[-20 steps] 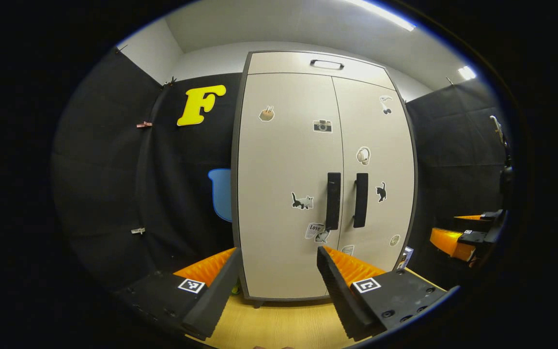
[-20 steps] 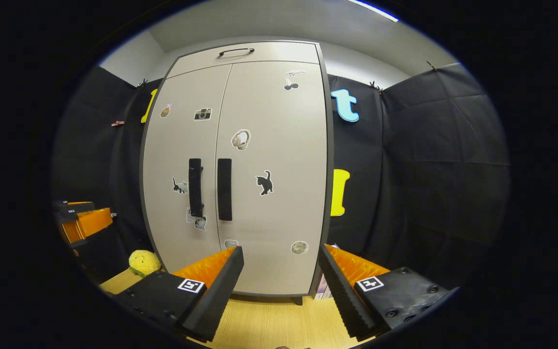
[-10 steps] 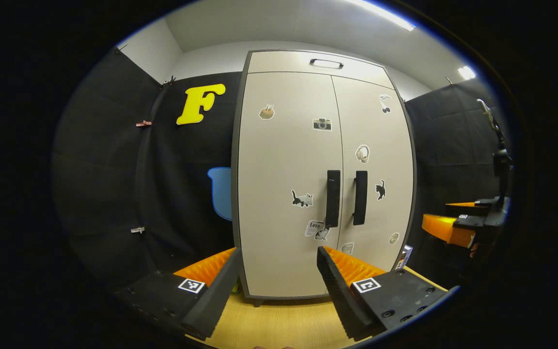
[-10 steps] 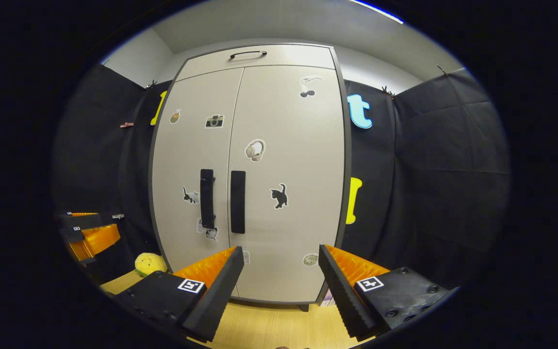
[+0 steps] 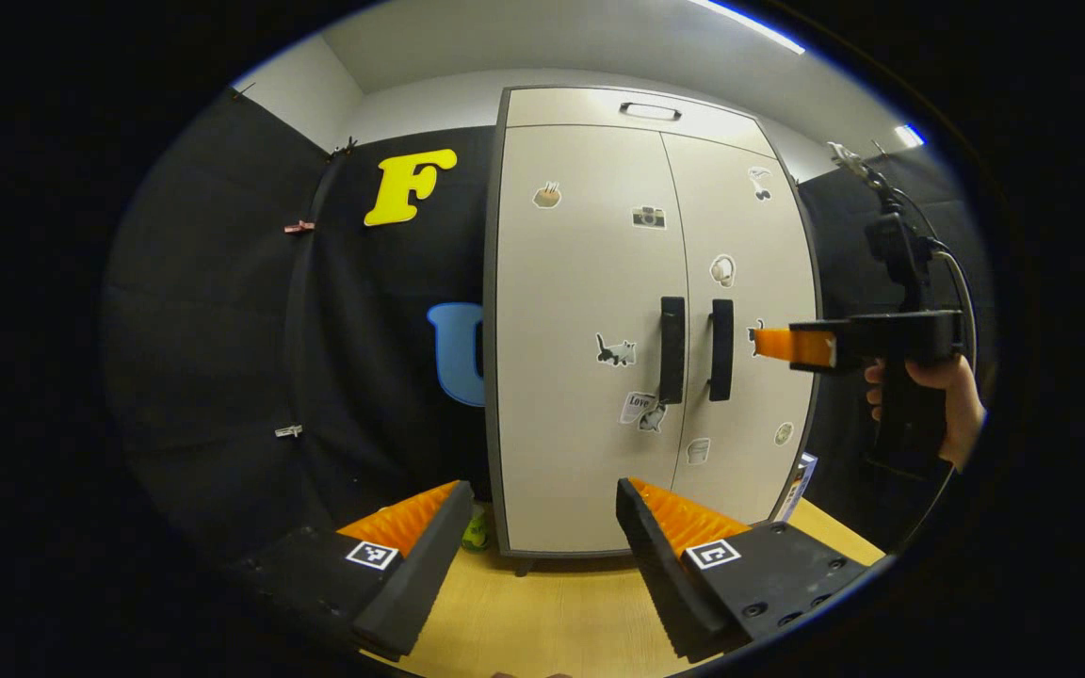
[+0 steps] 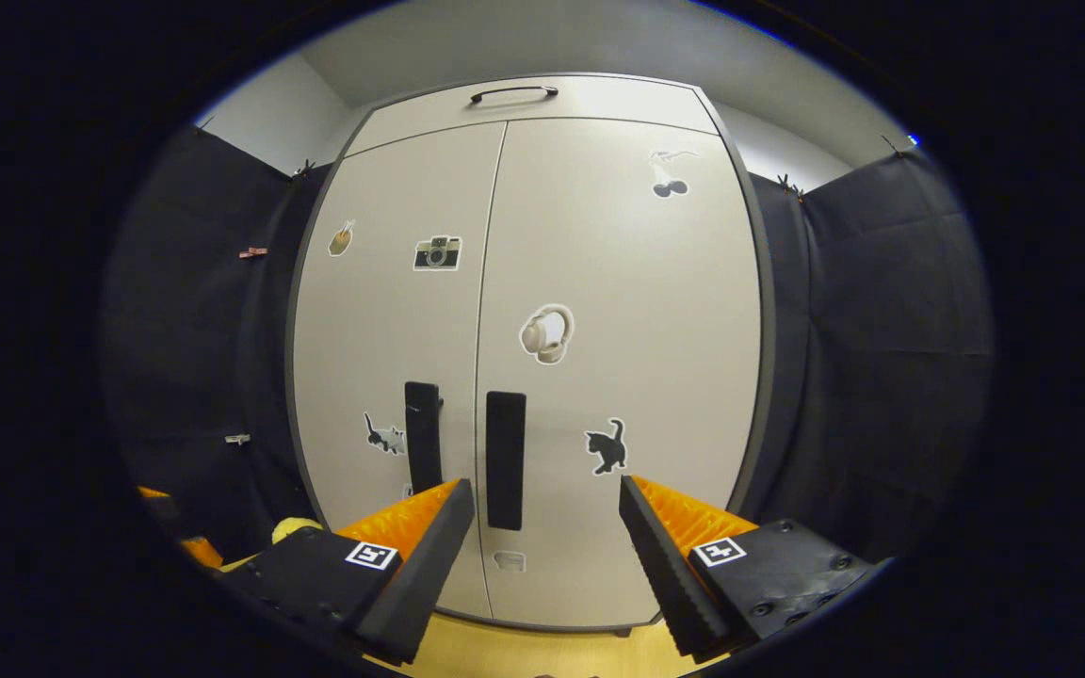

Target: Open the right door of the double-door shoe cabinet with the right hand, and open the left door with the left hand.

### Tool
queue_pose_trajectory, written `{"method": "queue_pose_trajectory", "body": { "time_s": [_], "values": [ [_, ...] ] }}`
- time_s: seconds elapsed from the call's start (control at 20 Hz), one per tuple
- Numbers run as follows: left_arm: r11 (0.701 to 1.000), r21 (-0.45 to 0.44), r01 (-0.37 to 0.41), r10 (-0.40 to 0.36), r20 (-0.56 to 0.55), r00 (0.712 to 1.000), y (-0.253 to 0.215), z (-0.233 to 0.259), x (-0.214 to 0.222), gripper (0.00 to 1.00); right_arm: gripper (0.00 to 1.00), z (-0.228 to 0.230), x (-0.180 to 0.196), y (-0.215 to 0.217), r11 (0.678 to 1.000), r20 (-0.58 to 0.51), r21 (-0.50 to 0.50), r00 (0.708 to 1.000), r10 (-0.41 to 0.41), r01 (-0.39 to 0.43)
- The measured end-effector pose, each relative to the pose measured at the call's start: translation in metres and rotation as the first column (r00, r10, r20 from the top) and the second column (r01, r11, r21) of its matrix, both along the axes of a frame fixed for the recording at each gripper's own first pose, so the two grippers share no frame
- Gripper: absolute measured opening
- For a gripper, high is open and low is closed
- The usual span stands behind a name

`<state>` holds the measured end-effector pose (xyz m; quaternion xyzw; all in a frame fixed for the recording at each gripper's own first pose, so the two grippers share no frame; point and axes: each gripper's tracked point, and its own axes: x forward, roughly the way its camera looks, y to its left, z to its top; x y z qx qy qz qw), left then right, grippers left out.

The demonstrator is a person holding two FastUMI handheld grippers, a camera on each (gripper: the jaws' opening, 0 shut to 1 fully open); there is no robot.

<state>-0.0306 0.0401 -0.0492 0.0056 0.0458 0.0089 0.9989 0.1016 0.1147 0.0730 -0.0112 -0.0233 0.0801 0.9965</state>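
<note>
A pale double-door shoe cabinet (image 5: 590, 282) with stickers stands upright, and both doors are shut. Two dark vertical handles sit side by side at the middle seam: the left door's handle (image 5: 672, 350) and the right door's handle (image 5: 720, 350). In the left gripper view, my left gripper (image 5: 542, 527) is open and empty, well short of the cabinet. A hand (image 5: 952, 400) holds my right gripper (image 5: 792, 345) level at handle height, just right of the right handle. In the right gripper view, my right gripper (image 6: 547, 527) is open, with the right door's handle (image 6: 506, 460) just above its left finger.
The cabinet stands on a light wooden floor (image 5: 552, 612). A yellow plush toy (image 6: 293, 529) lies by its left foot and a small box (image 5: 797, 482) leans at its right foot. A top panel with a handle (image 5: 650, 111) sits above the doors. Black cloth walls close in on both sides.
My right gripper has risen and moved in toward the cabinet, now level with the handles. The cabinet looks larger in the right gripper view. My left gripper shifted only slightly.
</note>
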Motion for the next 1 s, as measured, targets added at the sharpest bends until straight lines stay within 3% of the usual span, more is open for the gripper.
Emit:
{"method": "queue_pose_trajectory", "body": {
  "time_s": [0.4, 0.5, 0.65, 0.8, 0.95, 1.0],
  "values": [
    [0.998, -0.046, -0.036, 0.034, -0.052, 0.998, 0.028, -0.022, -0.014, 0.95, 0.98, 0.007, 0.065, 0.027, 0.999, -0.027, -0.026, 0.999, -0.030, 0.029],
    [0.999, -0.052, -0.006, 0.001, -0.096, 0.995, 0.024, -0.031, -0.016, 0.95, 0.96, 0.002, 0.075, 0.029, 0.998, -0.037, -0.038, 0.998, -0.047, 0.046],
    [0.999, -0.051, 0.012, -0.017, -0.091, 0.996, 0.027, -0.027, -0.016, 0.95, 0.82, -0.013, 0.087, 0.033, 0.998, -0.092, -0.012, 0.994, -0.057, 0.056],
    [0.999, -0.045, 0.014, -0.018, -0.088, 0.996, 0.032, -0.028, -0.019, 0.95, 0.59, -0.012, 0.091, 0.035, 0.997, -0.094, -0.004, 0.992, -0.080, 0.080],
    [0.999, -0.046, 0.019, -0.023, -0.092, 0.995, 0.035, -0.030, -0.021, 0.95, 0.55, -0.017, 0.092, 0.042, 0.997, -0.113, 0.017, 0.990, -0.079, 0.081],
    [0.999, -0.048, 0.023, -0.027, -0.092, 0.995, 0.035, -0.030, -0.022, 0.95, 0.37, -0.015, 0.091, 0.039, 0.996, -0.122, 0.033, 0.990, -0.072, 0.077]
  ]
}}
